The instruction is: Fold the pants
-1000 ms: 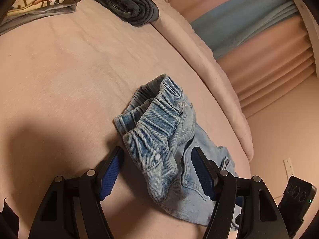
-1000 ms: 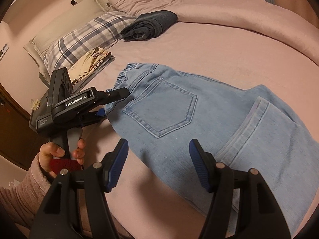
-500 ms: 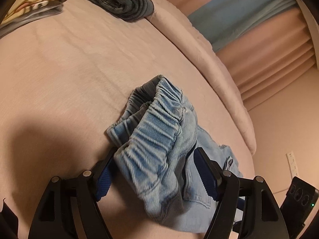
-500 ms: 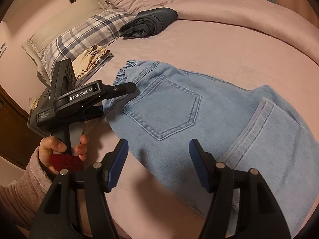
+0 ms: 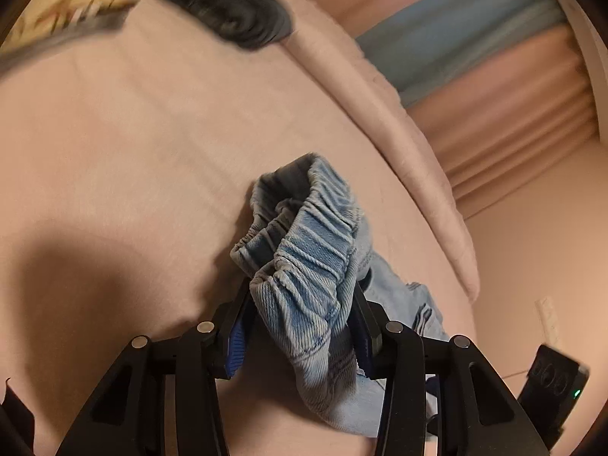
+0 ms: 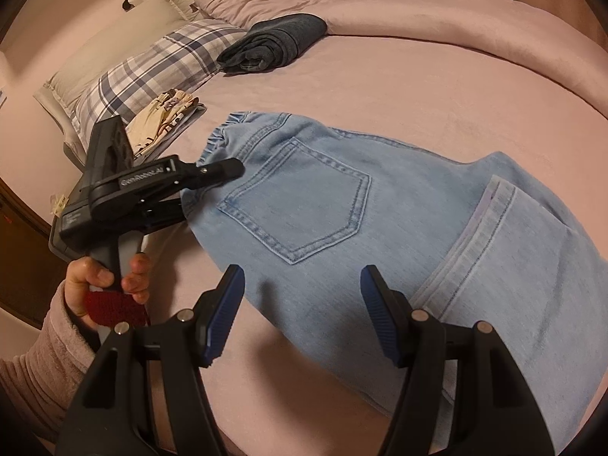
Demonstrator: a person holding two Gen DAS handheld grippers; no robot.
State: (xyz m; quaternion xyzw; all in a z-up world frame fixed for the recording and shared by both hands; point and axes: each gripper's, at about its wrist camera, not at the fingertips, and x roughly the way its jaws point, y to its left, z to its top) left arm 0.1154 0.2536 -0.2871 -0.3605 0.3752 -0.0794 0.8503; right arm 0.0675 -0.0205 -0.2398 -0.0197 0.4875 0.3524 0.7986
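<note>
Your left gripper has just been closing onto the jeans' waistband, your right gripper hovers apart, and further folds remain.

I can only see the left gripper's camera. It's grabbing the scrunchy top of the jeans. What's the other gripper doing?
Observer: The right gripper hangs open above the jeans, below the back pocket, with nothing between its pads.
Child: Are the jeans all bunched up?
Observer: No. Apart from the waistband that the left gripper has just closed on, they lie flat on the pink bed, one leg hem folded back near the seat.
Child: What's next to that dark thing at the top?
Observer: The dark folded garment lies beside a plaid pillow.
</note>
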